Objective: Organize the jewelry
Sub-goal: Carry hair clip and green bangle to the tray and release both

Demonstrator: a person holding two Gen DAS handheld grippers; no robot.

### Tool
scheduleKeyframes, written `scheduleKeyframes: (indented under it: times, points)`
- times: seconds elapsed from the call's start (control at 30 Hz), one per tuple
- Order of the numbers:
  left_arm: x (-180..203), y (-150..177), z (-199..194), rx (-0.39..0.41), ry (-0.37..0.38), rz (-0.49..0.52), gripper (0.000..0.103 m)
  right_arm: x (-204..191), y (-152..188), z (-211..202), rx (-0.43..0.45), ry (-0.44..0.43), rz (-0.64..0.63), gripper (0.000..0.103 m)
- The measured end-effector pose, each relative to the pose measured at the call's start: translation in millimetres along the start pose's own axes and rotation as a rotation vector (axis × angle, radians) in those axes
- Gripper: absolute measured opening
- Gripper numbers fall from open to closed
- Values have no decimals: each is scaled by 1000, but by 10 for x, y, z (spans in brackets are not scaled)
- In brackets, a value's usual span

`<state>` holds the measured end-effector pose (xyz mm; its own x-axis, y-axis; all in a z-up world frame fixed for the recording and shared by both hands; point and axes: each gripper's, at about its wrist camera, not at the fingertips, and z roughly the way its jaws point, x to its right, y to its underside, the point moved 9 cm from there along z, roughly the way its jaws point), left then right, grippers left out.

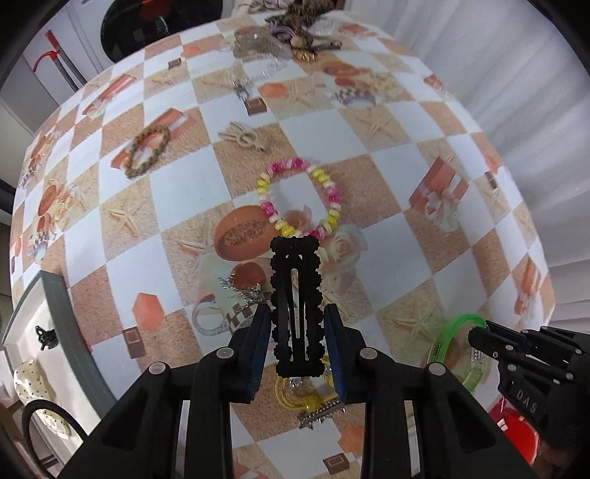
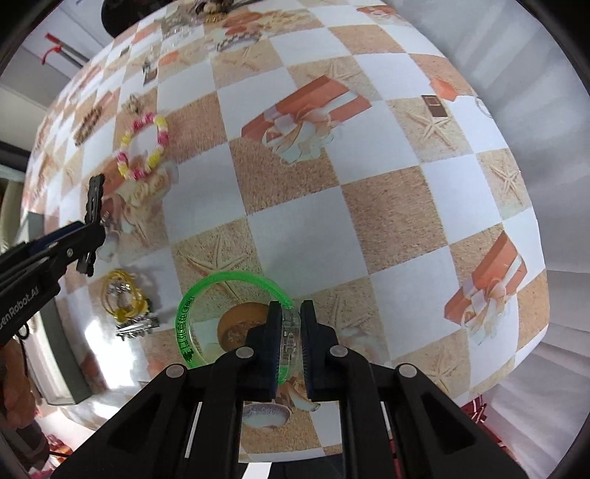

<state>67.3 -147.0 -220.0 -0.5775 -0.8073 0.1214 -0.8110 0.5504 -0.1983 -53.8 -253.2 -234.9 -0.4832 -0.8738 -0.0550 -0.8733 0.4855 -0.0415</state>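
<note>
Two grippers, each clamped on one piece above a checkered tablecloth.

One black hair clip (image 1: 295, 306) stands upright, pinched in the left gripper (image 1: 298, 350) over the table; one green bangle (image 2: 228, 317) is squeezed at its rim by the right gripper (image 2: 291, 346), just off to the right. Beyond lie one pink-and-yellow bead bracelet (image 1: 299, 199), one braided ring (image 1: 147, 149), one yellow elastic bundle (image 2: 123, 298) and a far heap (image 1: 295, 33). A grey-edged tray (image 1: 70, 324) sits at the cloth's (image 1: 368, 121) left edge. Both grippers point forward, slightly downward.
</note>
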Motion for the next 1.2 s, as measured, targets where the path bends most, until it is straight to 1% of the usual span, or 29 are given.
scheduleKeyframes:
  times: [0.23, 0.27, 0.37, 0.43, 0.53, 0.6, 0.83, 1.2]
  points:
    - [-170, 109, -340, 57, 11, -26, 35, 4, -47, -235, 19, -41, 22, 11]
    - [-159, 157, -361, 62, 10, -30, 35, 119, -53, -266, 21, -45, 21, 11]
    - [-274, 256, -490, 76, 9, -47, 35, 147, -72, -370, 27, -55, 11, 11]
    - [-342, 317, -539, 83, 4, -58, 35, 78, -58, -432, 29, -64, 4, 11]
    - [-455, 421, -624, 92, 0, -83, 35, -19, -20, -420, 32, -81, -8, 11]
    - [-538, 492, -685, 101, -2, -101, 35, -82, 44, -504, 34, -91, -19, 11]
    - [-853, 710, -881, 136, -16, -169, 35, -586, 10, -623, 39, -135, -94, 11]
    - [-1519, 1152, -1127, 179, -61, -319, 35, -1617, 62, -843, 40, -210, -280, 11]
